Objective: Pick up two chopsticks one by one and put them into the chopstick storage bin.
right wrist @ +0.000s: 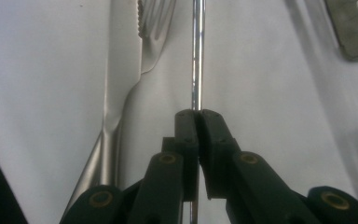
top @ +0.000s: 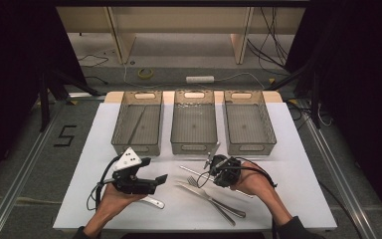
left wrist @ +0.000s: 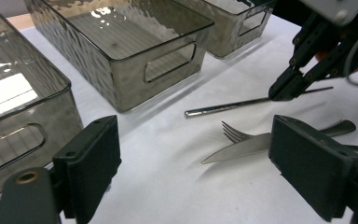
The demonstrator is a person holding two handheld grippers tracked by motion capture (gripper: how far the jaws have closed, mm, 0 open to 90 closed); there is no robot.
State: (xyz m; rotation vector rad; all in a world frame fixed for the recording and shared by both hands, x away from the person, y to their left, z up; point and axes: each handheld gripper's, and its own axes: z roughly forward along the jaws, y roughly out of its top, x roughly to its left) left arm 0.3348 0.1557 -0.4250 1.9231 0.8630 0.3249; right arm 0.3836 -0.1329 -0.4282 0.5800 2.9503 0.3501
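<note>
A thin metal chopstick (right wrist: 196, 56) lies on the white table, and my right gripper (right wrist: 198, 116) is shut on it partway along its length. In the high view that right gripper (top: 213, 167) sits just in front of the middle bin, over the chopstick (top: 190, 171). A fork (top: 198, 184) and a knife (top: 219, 201) lie side by side just left of the chopstick, seen close as fork (left wrist: 235, 133) and knife (left wrist: 237, 149). My left gripper (top: 156, 183) hovers at the front left, open and holding nothing, its pads (left wrist: 91, 163) wide apart and aimed at the cutlery.
Three smoky clear bins stand in a row at the back: left (top: 135, 148), middle (top: 194, 148), right (top: 251, 148). A thin rod seems to lie in the left bin. A spoon handle (top: 153, 201) pokes out under my left hand. The table's front edge is close.
</note>
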